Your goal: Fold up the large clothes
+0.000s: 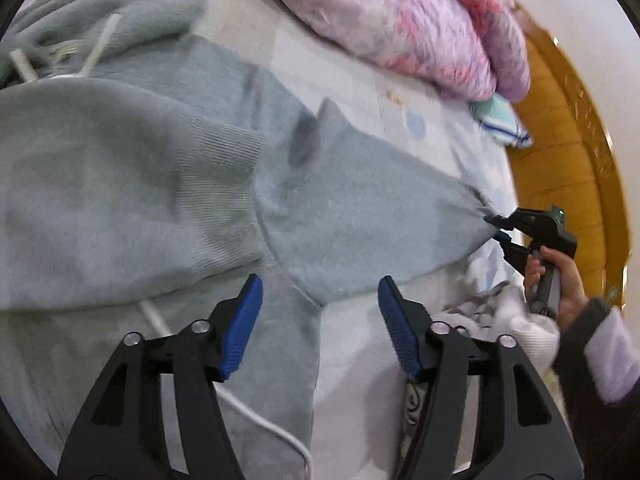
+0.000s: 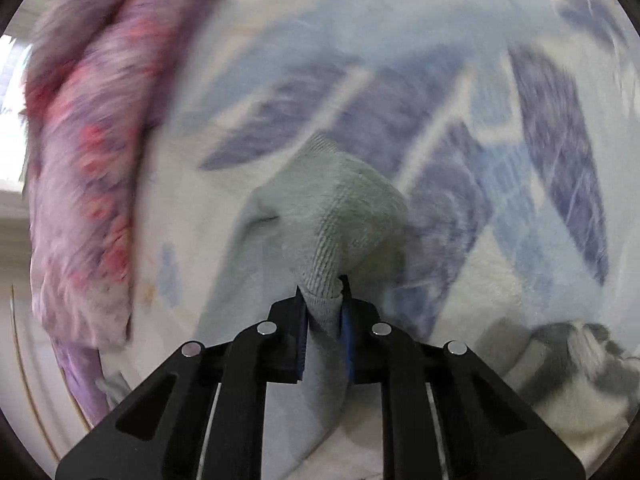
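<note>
A grey-green hoodie [image 1: 132, 168] lies spread on the bed, its white drawstrings [image 1: 98, 50] at upper left. One sleeve [image 1: 360, 216] stretches to the right. My right gripper [image 1: 498, 230] is shut on the sleeve's ribbed cuff; the right wrist view shows the cuff [image 2: 332, 220] pinched between the blue pads of that gripper [image 2: 323, 300]. My left gripper [image 1: 320, 292] is open and empty, hovering just above the hoodie near the sleeve's underarm seam.
A pink and purple fluffy blanket [image 1: 404, 20] lies bunched at the far side, also in the right wrist view [image 2: 92, 168]. The bedsheet [image 2: 460, 120] has a blue leaf print. A yellow wooden headboard [image 1: 560, 152] is at right. A white cable [image 1: 264, 424] runs under my left gripper.
</note>
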A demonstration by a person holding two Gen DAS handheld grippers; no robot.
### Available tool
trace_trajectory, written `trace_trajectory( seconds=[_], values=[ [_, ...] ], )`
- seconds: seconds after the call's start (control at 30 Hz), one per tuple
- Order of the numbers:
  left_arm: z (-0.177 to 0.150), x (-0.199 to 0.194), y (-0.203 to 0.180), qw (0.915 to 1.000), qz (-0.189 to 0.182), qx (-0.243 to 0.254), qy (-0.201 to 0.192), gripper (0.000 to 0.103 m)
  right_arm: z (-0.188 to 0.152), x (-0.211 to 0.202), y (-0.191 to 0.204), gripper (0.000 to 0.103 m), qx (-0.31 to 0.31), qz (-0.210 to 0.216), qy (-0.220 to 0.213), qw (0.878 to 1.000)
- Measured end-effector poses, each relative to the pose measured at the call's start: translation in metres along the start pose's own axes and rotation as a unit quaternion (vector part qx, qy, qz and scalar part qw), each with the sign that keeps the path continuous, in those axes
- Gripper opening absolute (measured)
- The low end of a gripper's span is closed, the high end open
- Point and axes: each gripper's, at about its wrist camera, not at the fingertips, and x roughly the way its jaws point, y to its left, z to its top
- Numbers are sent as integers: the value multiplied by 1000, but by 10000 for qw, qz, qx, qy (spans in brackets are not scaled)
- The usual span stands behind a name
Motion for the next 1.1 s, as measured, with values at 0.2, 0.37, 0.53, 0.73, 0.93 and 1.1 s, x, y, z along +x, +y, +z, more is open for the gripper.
trace_trajectory(
  seconds=[0.2,0.37,0.53,0.73,0.93,1.1],
  values=[
    [2,-63,63,9953,565,-524,-584,64,-73,-76,106,13,-1664,658,-664,9816],
    [11,-115,126,9844,1096,-1019,-923,64,-167,-92,207,13,-2634,1426,-338,9535],
    [15,-178,181,9708,1267,-1480,-1400,64,-292,-83,291,13,-3506,1784,67,9193],
    [7,-234,233,9604,1414,-1750,-1644,64,-428,-41,346,13,-4154,1861,627,8882],
    [-15,-262,275,9505,1587,-2055,-1708,64,-537,19,374,13,-4681,1688,1248,8584],
    [-27,-271,299,9452,1671,-2231,-1699,64,-573,90,372,23,-5007,1079,1830,8391]
  ],
)
